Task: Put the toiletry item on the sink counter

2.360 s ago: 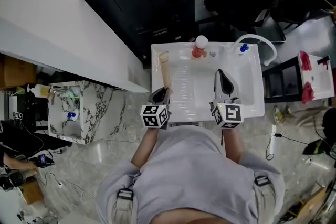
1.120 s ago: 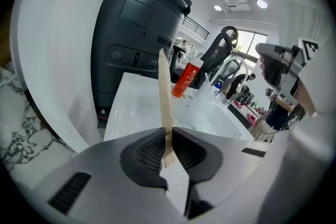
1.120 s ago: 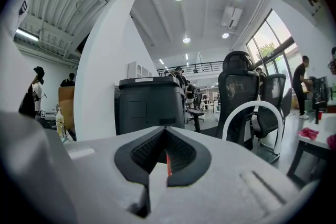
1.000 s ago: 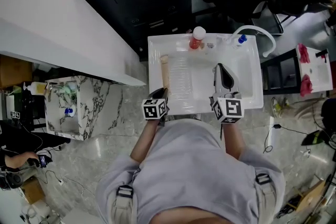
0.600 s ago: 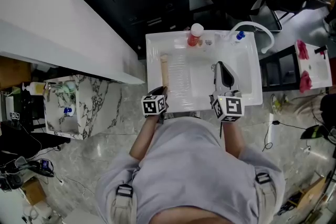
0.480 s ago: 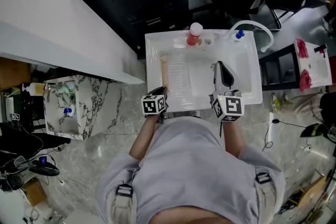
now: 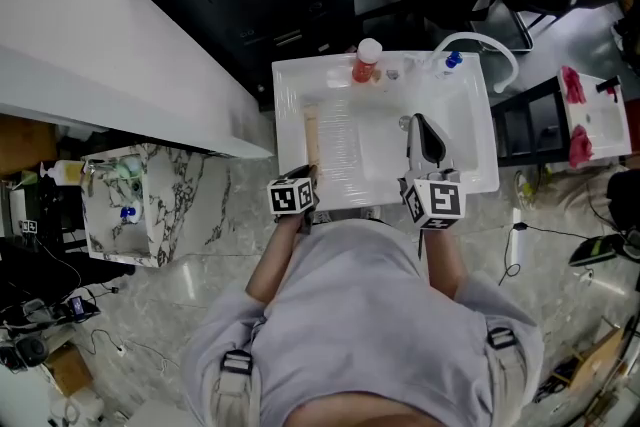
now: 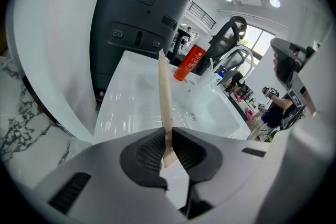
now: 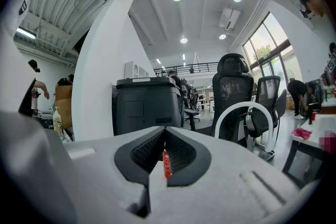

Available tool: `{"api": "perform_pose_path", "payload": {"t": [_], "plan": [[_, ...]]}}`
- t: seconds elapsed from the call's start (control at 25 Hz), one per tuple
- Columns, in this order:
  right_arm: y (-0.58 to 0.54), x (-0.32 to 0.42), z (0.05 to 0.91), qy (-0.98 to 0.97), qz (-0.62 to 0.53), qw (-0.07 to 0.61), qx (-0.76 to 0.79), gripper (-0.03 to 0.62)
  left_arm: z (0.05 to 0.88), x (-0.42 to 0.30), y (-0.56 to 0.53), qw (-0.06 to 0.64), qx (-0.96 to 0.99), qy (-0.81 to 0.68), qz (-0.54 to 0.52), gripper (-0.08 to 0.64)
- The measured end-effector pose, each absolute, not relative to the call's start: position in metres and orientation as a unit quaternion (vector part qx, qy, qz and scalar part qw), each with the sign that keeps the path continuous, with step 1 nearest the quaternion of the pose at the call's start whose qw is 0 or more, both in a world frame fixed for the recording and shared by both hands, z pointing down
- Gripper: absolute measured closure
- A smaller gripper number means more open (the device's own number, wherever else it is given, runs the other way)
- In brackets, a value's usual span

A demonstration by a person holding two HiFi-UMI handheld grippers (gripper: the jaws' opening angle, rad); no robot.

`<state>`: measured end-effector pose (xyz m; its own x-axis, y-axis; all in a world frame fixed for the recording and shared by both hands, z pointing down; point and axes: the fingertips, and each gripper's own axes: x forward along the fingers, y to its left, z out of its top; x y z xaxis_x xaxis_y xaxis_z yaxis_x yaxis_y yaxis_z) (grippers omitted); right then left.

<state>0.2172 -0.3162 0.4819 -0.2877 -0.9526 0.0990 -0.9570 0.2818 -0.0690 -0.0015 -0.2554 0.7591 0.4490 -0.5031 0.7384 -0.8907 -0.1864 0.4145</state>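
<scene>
Taking most of the room in the head view, the white sink point(image 7: 487, 155) is standing in front of the person, with its ribbed sink counter point(image 7: 345, 150) on the left and the basin point(image 7: 460, 135) on the right. The left gripper point(image 7: 303, 173) is reaching over the counter's near edge, and the right gripper point(image 7: 416, 122) is hanging over the basin.

Only the left gripper view is showing the grasp. There the left gripper point(image 8: 168, 147) is pinching the near end of the toiletry item point(image 8: 164, 97), a long thin beige piece. Its long axis is pointing away from the person, toward the red bottle point(image 8: 188, 63) at the back rim. Whether its far end is touching the counter cannot be told.

In the right gripper view, the right gripper point(image 9: 164, 157) is closed and empty. Only the far bottle point(image 9: 166, 163) is showing through the slit.
</scene>
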Motion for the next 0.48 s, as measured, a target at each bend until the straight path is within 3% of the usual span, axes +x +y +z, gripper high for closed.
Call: {"api": "perform_pose_path", "payload": {"t": [0.2, 0.28, 0.48], "plan": [[-0.315, 0.217, 0.482, -0.801, 0.056, 0.021, 0.595, 0.588, 0.758, -0.003, -0.256, 0.427, 0.735, -0.478, 0.221, 0.513], [-0.315, 0.217, 0.481, -0.802, 0.055, 0.021, 0.595, 0.588, 0.758, -0.006, -0.256, 0.422, 0.732, -0.483, 0.227, 0.466], [-0.316, 0.215, 0.481, -0.804, 0.055, 0.021, 0.592, 0.588, 0.757, -0.012, -0.257, 0.421, 0.728, -0.492, 0.223, 0.466]]}}
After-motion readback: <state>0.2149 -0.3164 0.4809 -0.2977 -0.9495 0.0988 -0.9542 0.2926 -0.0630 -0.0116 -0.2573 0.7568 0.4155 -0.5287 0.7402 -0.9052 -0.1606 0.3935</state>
